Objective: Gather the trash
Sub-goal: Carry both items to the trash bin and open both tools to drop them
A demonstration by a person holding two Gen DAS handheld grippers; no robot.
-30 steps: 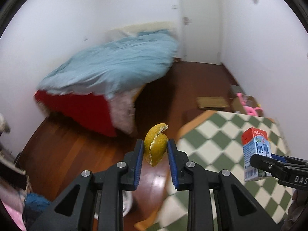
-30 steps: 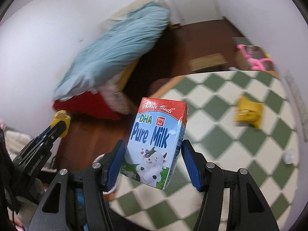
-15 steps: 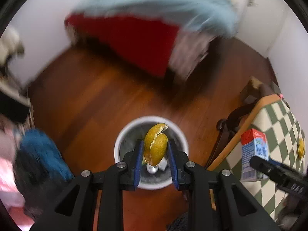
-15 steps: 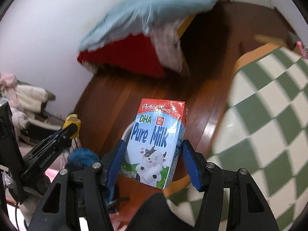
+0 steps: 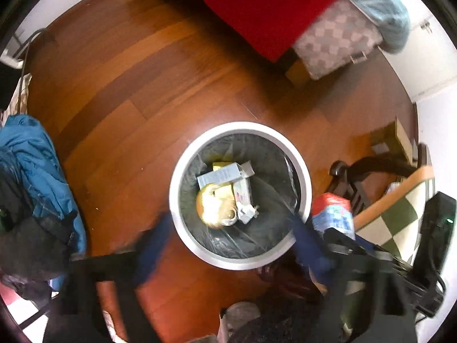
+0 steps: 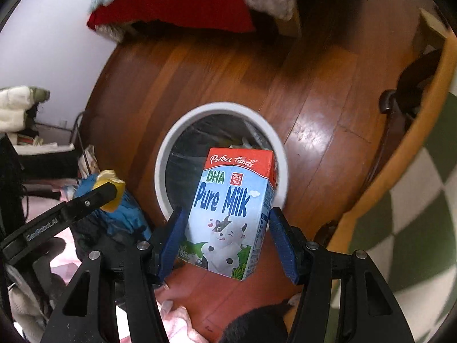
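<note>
A reddish wooden floor (image 5: 128,100) is seen from above, with a round white-rimmed trash bin (image 5: 177,188) standing on it. The jaws of the left gripper (image 5: 230,223) are spread wide apart and blurred over the bin's mouth. Between them a yellow citrus peel (image 5: 214,208) is seen above the black liner, and whether it is touched by either jaw cannot be told. Flattened cardboard boxes (image 5: 225,174) lie in the bin beside the peel.

The jaws of the right gripper (image 6: 225,223) are clamped on an upright milk carton (image 6: 228,208), which is held over the bin's near rim. "Perfect Lands", "DHA", "15mg Pack" and "Pure Milk" are printed on it above a cartoon cow.

A dark chair (image 5: 357,177) stands between the bin and the green-and-white checked counter (image 5: 400,220). A blue garment (image 5: 28,157) is heaped on the left, and a bed with a red sheet (image 5: 257,8) lies beyond.
</note>
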